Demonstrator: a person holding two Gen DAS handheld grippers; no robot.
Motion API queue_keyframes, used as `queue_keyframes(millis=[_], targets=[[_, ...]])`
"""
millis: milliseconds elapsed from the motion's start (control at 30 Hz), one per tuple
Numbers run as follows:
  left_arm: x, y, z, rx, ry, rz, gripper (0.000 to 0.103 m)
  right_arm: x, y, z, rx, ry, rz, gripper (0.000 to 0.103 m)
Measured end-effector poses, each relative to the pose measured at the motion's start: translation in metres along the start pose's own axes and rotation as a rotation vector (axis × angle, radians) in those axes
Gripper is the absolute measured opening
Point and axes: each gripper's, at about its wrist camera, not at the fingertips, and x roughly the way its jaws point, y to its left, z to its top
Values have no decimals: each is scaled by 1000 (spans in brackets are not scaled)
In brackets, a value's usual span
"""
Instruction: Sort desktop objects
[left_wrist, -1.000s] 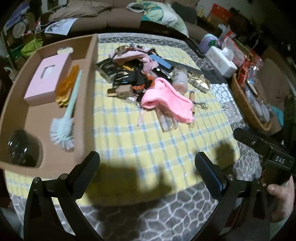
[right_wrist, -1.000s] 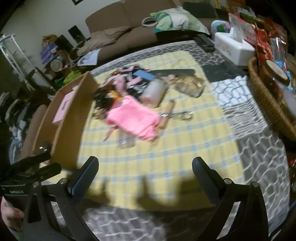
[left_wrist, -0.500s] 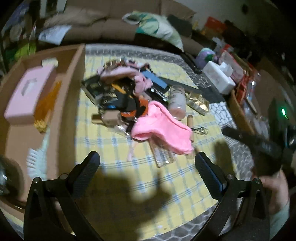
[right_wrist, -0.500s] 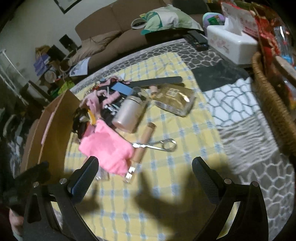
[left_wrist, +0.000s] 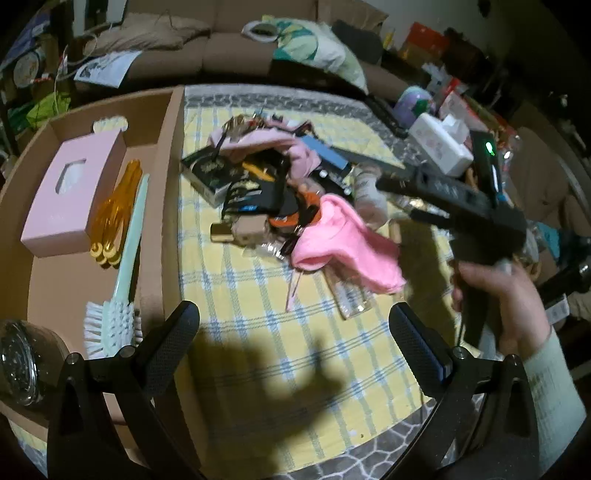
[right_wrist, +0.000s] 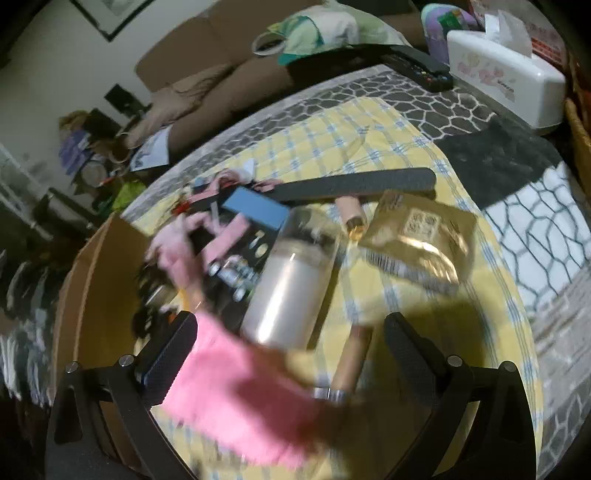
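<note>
A pile of small objects lies on the yellow checked cloth (left_wrist: 258, 332): a pink cloth (left_wrist: 347, 243), a pale bottle (right_wrist: 291, 295), a gold packet (right_wrist: 421, 240), a black nail file (right_wrist: 354, 184), a blue block (right_wrist: 258, 208). My left gripper (left_wrist: 291, 332) is open and empty over bare cloth in front of the pile. My right gripper (right_wrist: 288, 347) is open, close above the pink cloth (right_wrist: 236, 398) and the bottle; it also shows in the left wrist view (left_wrist: 461, 206), held by a hand.
A cardboard tray (left_wrist: 166, 206) on the left holds a pink tissue box (left_wrist: 74, 192), orange combs (left_wrist: 114, 214), a mint brush (left_wrist: 118, 288) and a glass jar (left_wrist: 22, 362). A white tissue box (right_wrist: 506, 70) and a wicker basket (right_wrist: 580, 129) stand at the right. A sofa is behind.
My right gripper has moved forward and down to the pile; the bottle and pink cloth now fill its view. My left gripper shifted slightly forward and stays open.
</note>
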Motion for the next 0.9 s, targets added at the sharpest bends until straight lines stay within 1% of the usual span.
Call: queue_keyframes(millis=[100,133,200,233,267,300,333,367,433,533,700,800,900], targets=[[-1,0,3,-5,-8,-22,103,18,0,12,16,15,-15,102],[-2,0,5,-9,-7,-27,103,25,3,15,9,33,-24,99],[-2,-1,6,-10,-4,-43,103,41,8,15,-17,83,-50,88],[-2,-1,6,-8,-3,-45,103,47,9,13,-27,112,-56,86],[-2,-1,5,-3,-3,-46,103,46,11,13,-43,90,-58,80],[-2,-1,5,-1,-2,-47,103,46,10,13,-36,88,-40,75],[-3,-1,3,0,1,-54,103,44,4,14,3,87,-8,59],[-3,-1,3,-1,3,-60,103,41,-3,15,40,84,3,50],[-4,-1,2,-3,3,-62,103,37,-9,14,61,88,13,50],[-6,-2,2,-9,-9,-67,103,24,-12,7,49,86,13,50],[-14,-8,3,-19,-28,-127,103,-12,-12,-7,102,61,128,49],[-15,-16,3,3,-35,-170,103,-38,-3,-19,102,55,206,49],[-16,-27,1,33,-51,-180,103,-59,11,-30,103,63,300,49]])
